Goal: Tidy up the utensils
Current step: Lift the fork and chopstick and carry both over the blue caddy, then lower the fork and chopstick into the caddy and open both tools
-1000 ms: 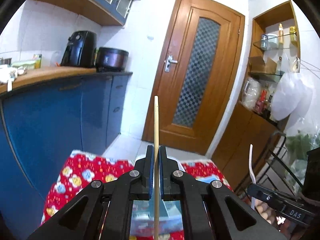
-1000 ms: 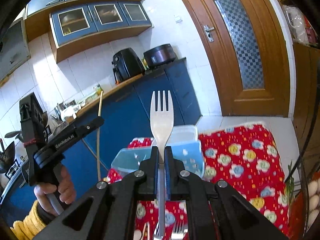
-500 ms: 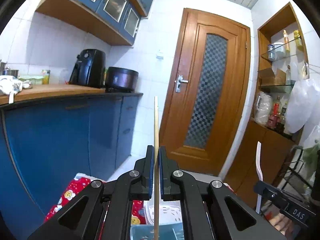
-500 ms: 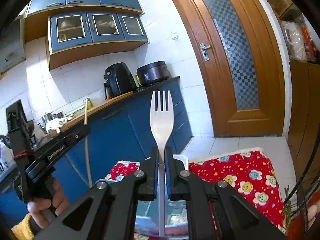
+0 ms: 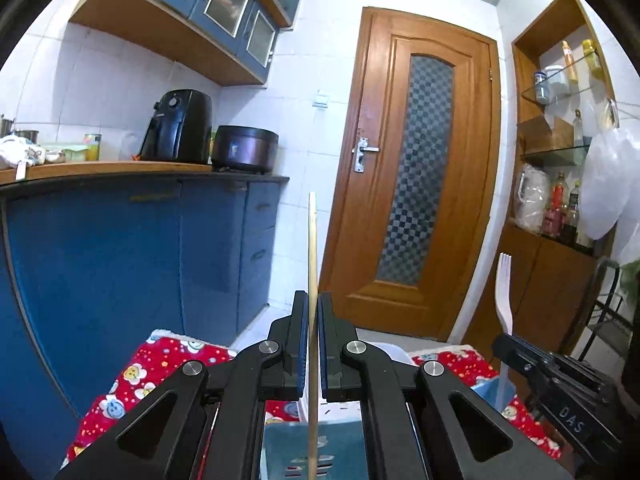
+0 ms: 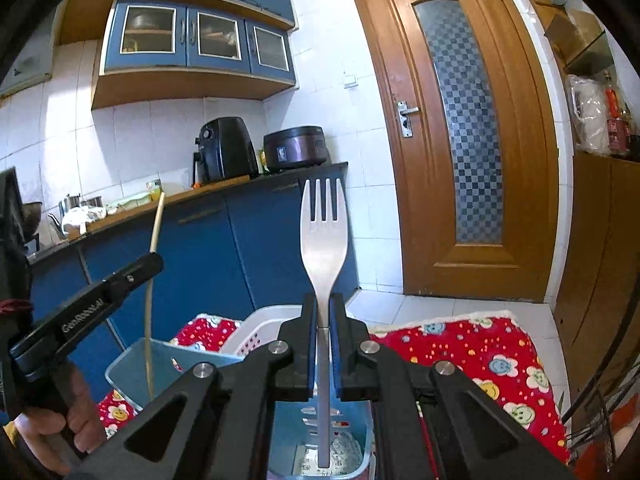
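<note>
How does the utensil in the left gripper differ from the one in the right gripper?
The chopstick in the left gripper is a thin pale wooden stick; the fork in the right gripper is grey metal, broad-headed, with tines. Both stand upright, clamped, with their lower ends over the blue bin.

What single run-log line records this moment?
left gripper: shut on chopstick, upright | right gripper: shut on fork, tines up | both above blue basket | white basket behind
</note>
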`<state>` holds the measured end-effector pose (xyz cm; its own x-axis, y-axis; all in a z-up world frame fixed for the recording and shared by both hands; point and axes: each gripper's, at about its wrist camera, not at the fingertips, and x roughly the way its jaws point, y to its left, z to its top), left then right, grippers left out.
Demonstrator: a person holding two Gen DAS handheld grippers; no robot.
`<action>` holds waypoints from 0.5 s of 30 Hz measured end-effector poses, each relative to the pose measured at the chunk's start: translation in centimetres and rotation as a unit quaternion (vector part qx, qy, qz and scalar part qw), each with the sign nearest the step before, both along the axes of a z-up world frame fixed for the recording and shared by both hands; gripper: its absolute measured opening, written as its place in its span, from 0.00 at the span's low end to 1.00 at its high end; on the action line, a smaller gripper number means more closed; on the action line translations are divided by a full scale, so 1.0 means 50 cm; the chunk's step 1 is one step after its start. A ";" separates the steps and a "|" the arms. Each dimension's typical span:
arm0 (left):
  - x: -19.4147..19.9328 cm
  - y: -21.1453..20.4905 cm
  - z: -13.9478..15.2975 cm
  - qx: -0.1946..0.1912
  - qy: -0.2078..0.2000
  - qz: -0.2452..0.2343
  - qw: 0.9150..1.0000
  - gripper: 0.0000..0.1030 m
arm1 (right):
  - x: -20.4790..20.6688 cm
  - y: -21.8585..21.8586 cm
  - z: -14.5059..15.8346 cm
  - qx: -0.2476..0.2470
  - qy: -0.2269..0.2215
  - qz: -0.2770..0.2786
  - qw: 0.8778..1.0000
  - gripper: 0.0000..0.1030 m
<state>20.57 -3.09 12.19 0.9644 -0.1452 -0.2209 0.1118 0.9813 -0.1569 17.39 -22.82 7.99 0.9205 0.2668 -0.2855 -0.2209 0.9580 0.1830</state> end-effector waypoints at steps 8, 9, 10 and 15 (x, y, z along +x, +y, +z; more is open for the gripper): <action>-0.007 -0.007 -0.030 0.020 0.004 0.002 1.000 0.04 | -0.013 0.011 -0.024 -0.011 0.006 0.002 1.000 0.07; -0.007 -0.005 -0.034 0.018 0.007 0.003 1.000 0.04 | -0.014 0.011 -0.028 -0.010 0.009 0.001 1.000 0.07; -0.006 -0.004 -0.035 0.016 0.010 0.003 1.000 0.04 | -0.015 0.011 -0.030 -0.009 0.011 0.000 1.000 0.07; -0.010 -0.001 -0.044 0.014 0.027 -0.001 1.000 0.04 | -0.021 -0.002 -0.034 0.009 0.023 0.001 1.000 0.11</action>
